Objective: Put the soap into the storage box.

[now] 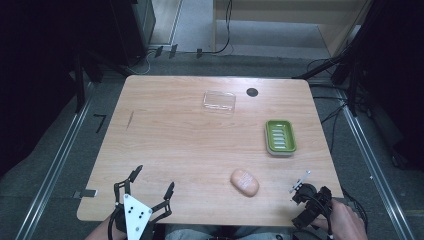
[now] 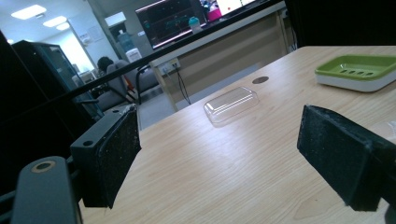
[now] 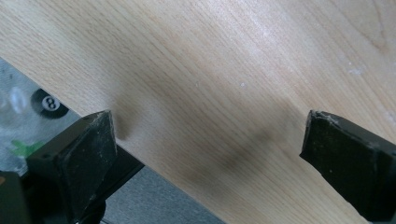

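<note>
You are holding your left gripper [image 1: 152, 186] wide apart and empty. Your right gripper [image 3: 210, 154] is also gaping wide over the desk [image 1: 190, 145], the soap [image 1: 244, 182] lying just left of it.

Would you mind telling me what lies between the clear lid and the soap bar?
Nothing: in the high view, only bare wood of the table stretches between the clear lid and the soap bar.

soap [image 2: 385, 129]: cut by frame edge | right hand [image 1: 346, 221]: cropped

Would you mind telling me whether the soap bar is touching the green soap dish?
Apart. The high view shows bare table between the soap bar and the green soap dish.
</note>
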{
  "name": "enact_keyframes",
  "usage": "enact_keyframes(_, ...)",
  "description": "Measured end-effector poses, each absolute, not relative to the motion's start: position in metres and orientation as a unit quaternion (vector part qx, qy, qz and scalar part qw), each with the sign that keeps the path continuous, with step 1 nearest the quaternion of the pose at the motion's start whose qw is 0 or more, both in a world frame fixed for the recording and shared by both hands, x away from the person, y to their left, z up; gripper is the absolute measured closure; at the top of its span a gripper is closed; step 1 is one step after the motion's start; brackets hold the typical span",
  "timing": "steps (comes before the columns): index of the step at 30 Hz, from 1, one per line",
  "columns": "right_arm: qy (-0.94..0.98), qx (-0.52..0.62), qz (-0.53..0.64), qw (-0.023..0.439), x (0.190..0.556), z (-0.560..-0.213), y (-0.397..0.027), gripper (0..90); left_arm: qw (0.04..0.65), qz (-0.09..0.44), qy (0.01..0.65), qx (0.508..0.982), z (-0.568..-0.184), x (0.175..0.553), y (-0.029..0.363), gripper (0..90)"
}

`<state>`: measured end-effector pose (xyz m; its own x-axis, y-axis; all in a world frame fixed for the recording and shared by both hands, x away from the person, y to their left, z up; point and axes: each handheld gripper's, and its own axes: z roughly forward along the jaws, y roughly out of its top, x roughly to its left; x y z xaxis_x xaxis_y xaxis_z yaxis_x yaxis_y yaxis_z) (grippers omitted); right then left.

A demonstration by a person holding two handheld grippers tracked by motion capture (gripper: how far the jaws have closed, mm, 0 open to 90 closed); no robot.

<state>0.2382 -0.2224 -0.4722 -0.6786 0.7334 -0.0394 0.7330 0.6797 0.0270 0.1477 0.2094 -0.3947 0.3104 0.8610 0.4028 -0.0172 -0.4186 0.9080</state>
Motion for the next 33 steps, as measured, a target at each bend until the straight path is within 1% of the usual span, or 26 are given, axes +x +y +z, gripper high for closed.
enact_keyframes(7,0.916,0.399,0.010,0.026,0.237,-0.470,-0.221,2.0,0.439,0.497,0.308,0.682,-0.395,0.149,0.207,13.8)
enact_keyframes(16,0.922,0.384,0.024,0.029,0.239,-0.462,-0.206,1.4,0.440,0.494,0.309,0.684,-0.395,0.150,0.206,13.8)
enact_keyframes(33,0.932,0.359,0.035,0.033,0.256,-0.449,-0.178,0.0,0.438,0.492,0.310,0.685,-0.395,0.150,0.207,13.8)
